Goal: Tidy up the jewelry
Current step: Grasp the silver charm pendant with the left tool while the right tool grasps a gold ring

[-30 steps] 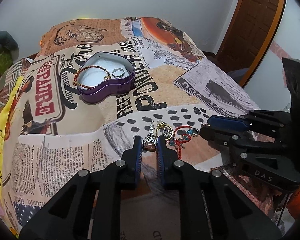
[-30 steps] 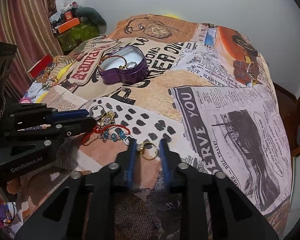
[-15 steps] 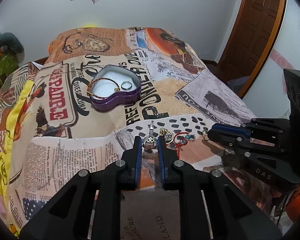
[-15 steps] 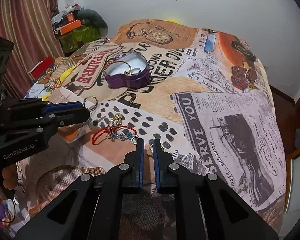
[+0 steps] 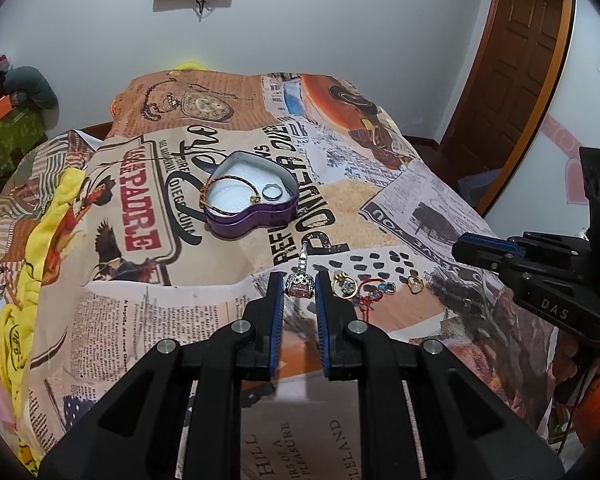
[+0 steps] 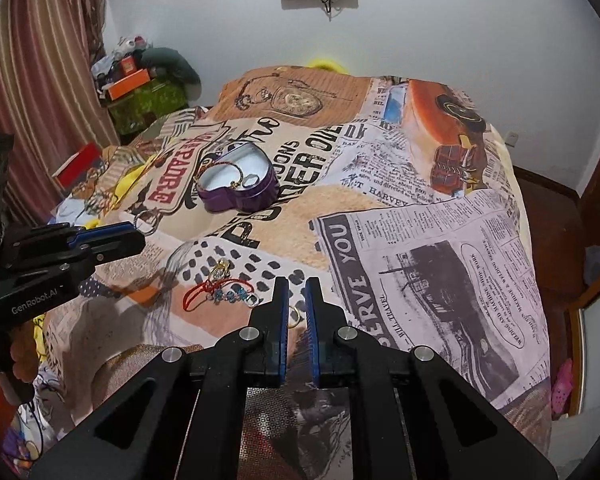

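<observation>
My left gripper (image 5: 298,280) is shut on a silver charm with a pink stone (image 5: 300,285), held just above the bed; its key ring (image 6: 146,219) dangles at the tip. The purple heart-shaped tin (image 5: 256,216) sits further back and holds a braided bracelet (image 5: 220,188) and a silver ring (image 5: 271,192). A gold stone ring (image 5: 344,285), a red cord bracelet with blue beads (image 6: 216,292) and a plain gold ring (image 5: 414,284) lie on the cover. My right gripper (image 6: 296,285) is shut, raised above that gold ring (image 6: 295,315), which shows through the finger gap.
A newspaper-print cover (image 5: 380,200) drapes the bed and drops off at the right and near sides. Boxes and clutter (image 6: 140,92) stand by a striped curtain (image 6: 32,80) at the left. A wooden door (image 5: 520,60) is at the right.
The right jaws closed from open around the gold ring, then lifted; the ring stays on the cover. The left gripper rose a little with the silver charm still in it.
</observation>
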Demonstrator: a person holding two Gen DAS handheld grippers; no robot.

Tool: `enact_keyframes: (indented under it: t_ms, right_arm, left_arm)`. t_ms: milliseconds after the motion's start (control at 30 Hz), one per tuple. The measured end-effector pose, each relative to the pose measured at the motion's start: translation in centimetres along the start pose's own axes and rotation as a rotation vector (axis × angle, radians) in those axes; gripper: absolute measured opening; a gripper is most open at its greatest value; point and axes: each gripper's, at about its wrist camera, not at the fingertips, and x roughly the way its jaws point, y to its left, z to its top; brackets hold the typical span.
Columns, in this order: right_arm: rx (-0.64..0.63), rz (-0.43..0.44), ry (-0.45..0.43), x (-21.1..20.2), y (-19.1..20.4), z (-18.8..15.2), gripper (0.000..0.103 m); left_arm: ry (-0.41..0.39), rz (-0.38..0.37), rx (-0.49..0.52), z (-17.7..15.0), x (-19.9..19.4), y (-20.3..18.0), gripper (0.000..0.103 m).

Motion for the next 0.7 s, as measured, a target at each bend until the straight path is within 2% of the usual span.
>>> enact_keyframes:
  t_ms: [133,167,200,267,400,533,633,700]
  right_arm:
    - [-0.026,-0.005,0.036,0.9,0.2,-0.3,0.009]
    - [-0.029,-0.008,0.057,1.3,0.3,-0.5,0.016]
    - [-0.03,-0.011,0.083,1.8,0.4,-0.7,0.028]
    - [-0.025,-0.016,0.108,2.6,0.3,-1.1,0.036]
    - [-0.009,-0.005,0.137,3.7,0.0,-1.7,0.036]
    - [-0.011,0.003,0.124,4.0,0.1,-1.9,0.035]
    - [-0.018,-0.002,0.118,4.3,0.1,-1.9,0.019]
    - [-0.015,0.005,0.114,4.3,0.0,-1.9,0.019]
  left_arm:
    - [0.009,0.0,-0.005,-0.2,0.3,0.4,0.014]
    - [0.013,0.001,-0.005,-0.3,0.4,0.4,0.014]
    - [0.016,0.002,-0.006,-0.4,0.5,0.5,0.014]
    - [0.024,0.002,-0.008,-0.5,0.8,0.6,0.014]
    - [0.037,0.004,-0.011,-0.7,1.3,0.8,0.014]
    - [0.041,0.004,-0.013,-0.7,1.5,0.8,0.014]
    - [0.039,0.002,-0.012,-0.7,1.5,0.7,0.014]
    - [0.038,0.003,-0.011,-0.7,1.4,0.7,0.014]
